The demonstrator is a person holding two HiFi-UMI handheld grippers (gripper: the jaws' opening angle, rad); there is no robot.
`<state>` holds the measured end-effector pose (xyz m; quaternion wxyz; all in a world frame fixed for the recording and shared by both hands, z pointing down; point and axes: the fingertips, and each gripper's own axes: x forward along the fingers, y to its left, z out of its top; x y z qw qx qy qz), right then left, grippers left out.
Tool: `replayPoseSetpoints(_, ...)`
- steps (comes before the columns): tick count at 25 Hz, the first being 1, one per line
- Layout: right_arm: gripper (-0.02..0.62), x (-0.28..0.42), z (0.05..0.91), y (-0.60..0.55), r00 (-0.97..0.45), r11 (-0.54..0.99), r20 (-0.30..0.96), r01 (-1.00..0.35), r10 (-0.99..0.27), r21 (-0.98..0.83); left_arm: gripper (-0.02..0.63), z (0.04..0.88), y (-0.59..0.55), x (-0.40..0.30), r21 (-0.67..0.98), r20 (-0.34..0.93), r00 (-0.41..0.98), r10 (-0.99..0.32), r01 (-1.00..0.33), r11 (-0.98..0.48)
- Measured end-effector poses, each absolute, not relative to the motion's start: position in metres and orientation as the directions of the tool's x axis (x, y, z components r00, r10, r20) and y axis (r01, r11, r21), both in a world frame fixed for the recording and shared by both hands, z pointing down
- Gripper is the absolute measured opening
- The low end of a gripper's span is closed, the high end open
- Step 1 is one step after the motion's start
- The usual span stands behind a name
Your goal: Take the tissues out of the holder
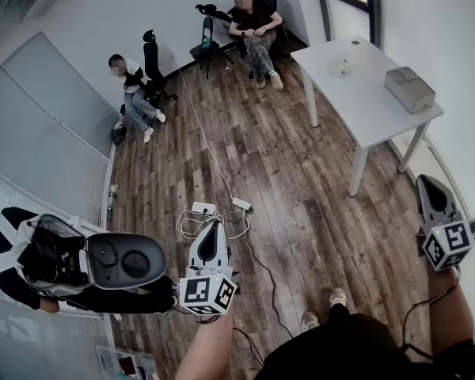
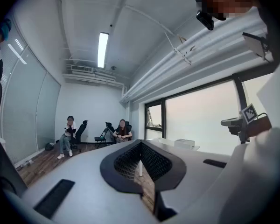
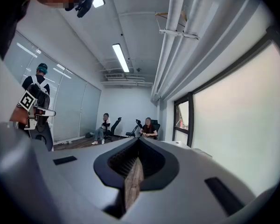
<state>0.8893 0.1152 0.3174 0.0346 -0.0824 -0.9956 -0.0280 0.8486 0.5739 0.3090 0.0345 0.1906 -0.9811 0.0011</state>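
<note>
Well beyond the fingers [image 2: 128,161], the tissue holder [image 1: 409,88] sits on the tabletop [image 1: 364,105]. Left gripper [image 1: 213,226] and right gripper [image 1: 427,184]: closed, empty; step closer first.

No readable text, label, brand, number or sign anywhere

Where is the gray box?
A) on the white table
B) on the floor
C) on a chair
A: the gray box rests on top of the white table, near its edge.
</note>
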Motion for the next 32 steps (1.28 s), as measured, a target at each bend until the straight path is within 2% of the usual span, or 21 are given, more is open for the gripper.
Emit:
replayPoseSetpoints(17,0.006,0.836,0.319,0.084,-0.970,0.971,0.052,0.239,0.237,0.034,0.005,0.301,0.539,0.806,-0.026,0.051,-0.944,-0.327,-0.329,0.944)
replayPoseSetpoints(21,0.006,0.815,0.333,0.063,-0.975,0.977,0.069,0.214,0.213,0.016,0.005,0.311,0.528,0.791,-0.023,0.053,-0.947,-0.318,-0.320,0.947)
replayPoseSetpoints(32,0.006,0.728,0.343,0.056,-0.982,0.988,0.107,0.157,0.155,0.005,0.005,0.335,0.520,0.662,-0.004,0.093,-0.923,-0.372,-0.374,0.927)
